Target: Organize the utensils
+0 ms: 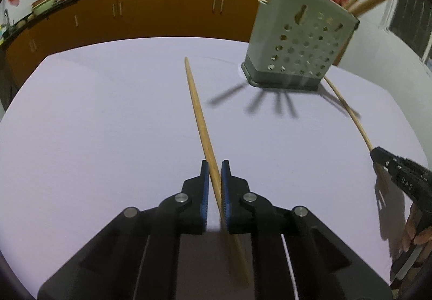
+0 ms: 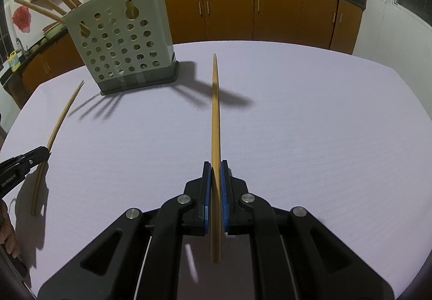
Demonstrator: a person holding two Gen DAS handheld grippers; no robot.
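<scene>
The left gripper (image 1: 215, 165) has its fingers (image 1: 204, 178) closed on a wooden chopstick (image 1: 198, 113), which points forward over the desk (image 1: 94, 124). The right gripper (image 2: 215, 165) grips another chopstick (image 2: 215, 111) the same way. The holder (image 2: 121, 41) with more chopsticks stands at the far side of the desk.
</scene>
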